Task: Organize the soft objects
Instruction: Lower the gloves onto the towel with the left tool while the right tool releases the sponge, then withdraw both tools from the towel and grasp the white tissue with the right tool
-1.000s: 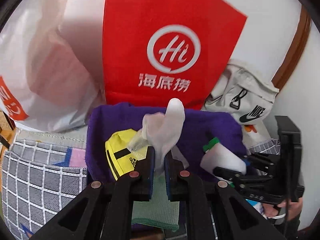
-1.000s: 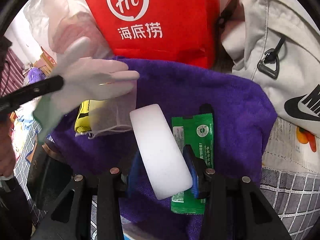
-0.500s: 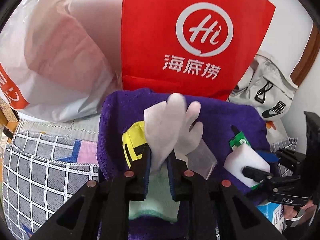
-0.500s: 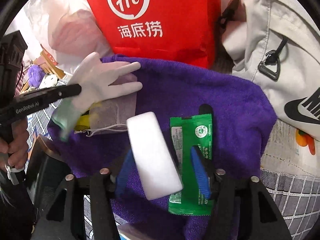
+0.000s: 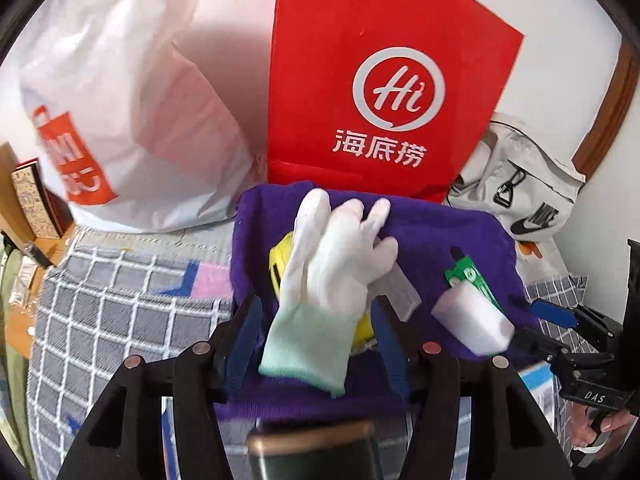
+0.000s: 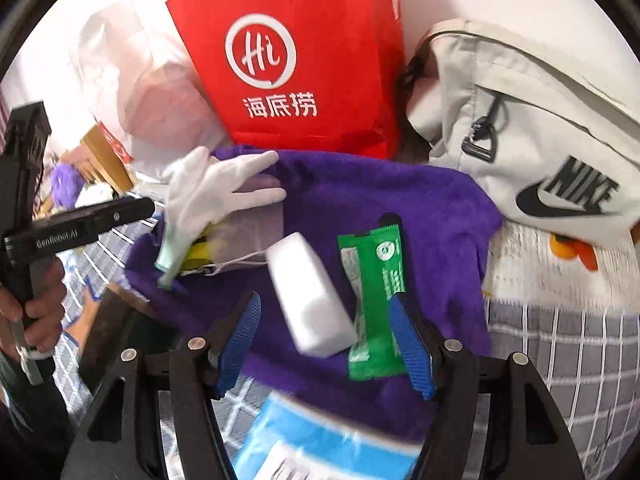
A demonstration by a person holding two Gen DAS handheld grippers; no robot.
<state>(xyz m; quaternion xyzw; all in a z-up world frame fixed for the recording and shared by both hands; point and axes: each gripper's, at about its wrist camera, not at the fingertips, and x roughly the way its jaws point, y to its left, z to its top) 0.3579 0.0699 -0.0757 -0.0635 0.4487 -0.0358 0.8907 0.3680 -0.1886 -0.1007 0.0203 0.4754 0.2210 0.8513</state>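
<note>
Your left hand-held gripper point(image 5: 316, 344) has just been opening, jaws spread clear of the white knit glove with mint cuff point(image 5: 328, 280) lying on the purple fuzzy towel point(image 5: 436, 240). It mostly hides a yellow item underneath. Your right hand-held gripper point(image 6: 326, 344) has been opening too, pads off the blurred white foam block point(image 6: 308, 300) near the towel's front edge.

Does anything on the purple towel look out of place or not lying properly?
The white sponge block lies askew, partly over the green packet. The white glove covers the yellow item. Nothing looks spilled or damaged.
</note>
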